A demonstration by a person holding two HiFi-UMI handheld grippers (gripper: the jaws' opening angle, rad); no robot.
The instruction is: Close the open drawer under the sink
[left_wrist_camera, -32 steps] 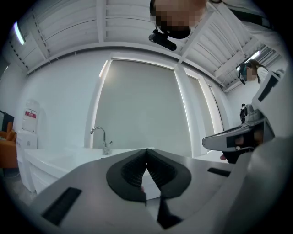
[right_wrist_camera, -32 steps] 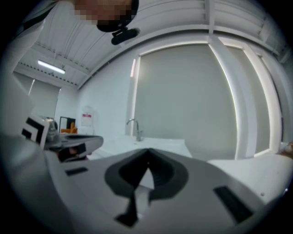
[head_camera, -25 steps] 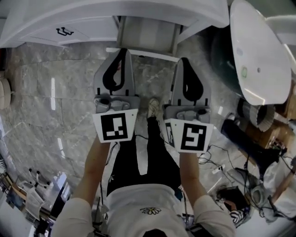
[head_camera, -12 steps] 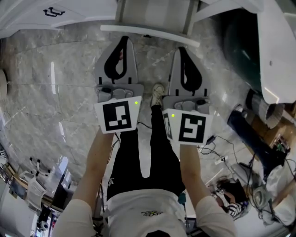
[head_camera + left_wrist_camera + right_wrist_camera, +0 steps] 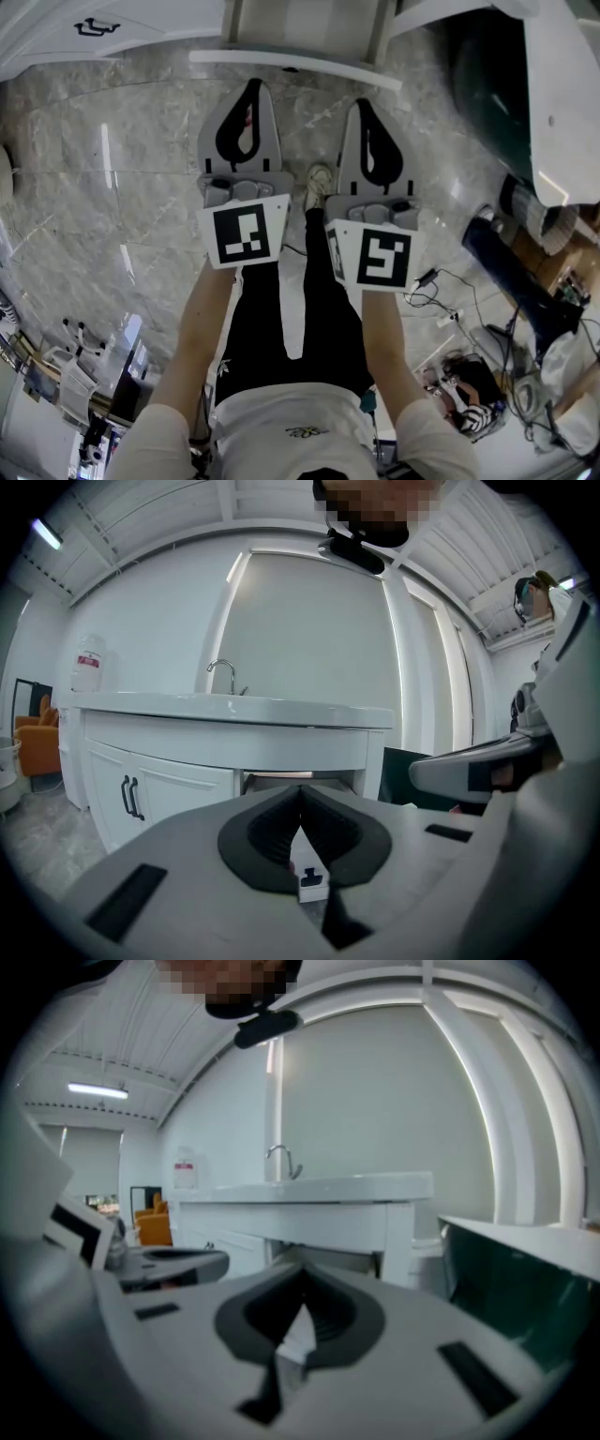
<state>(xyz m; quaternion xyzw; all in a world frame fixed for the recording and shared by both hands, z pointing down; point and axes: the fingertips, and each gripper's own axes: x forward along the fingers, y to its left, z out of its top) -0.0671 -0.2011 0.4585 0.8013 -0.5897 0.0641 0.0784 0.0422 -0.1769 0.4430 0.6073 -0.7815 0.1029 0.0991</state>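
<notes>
The open drawer sticks out from the white vanity cabinet at the top of the head view, its white front panel toward me. My left gripper and right gripper hang side by side just short of that panel, both shut and empty. In the left gripper view the shut left gripper points at the drawer opening under the sink top. The right gripper also faces the drawer opening, with the drawer front showing in the gap behind the tips.
A black door handle sits on the cabinet left of the drawer. A dark green panel and a white tub rim stand at the right. Cables and clutter lie on the marble floor at the lower right.
Both grippers have sunk together in front of the vanity, staying shut and side by side. The drawer and cabinet have slid up toward the top edge of the head view.
</notes>
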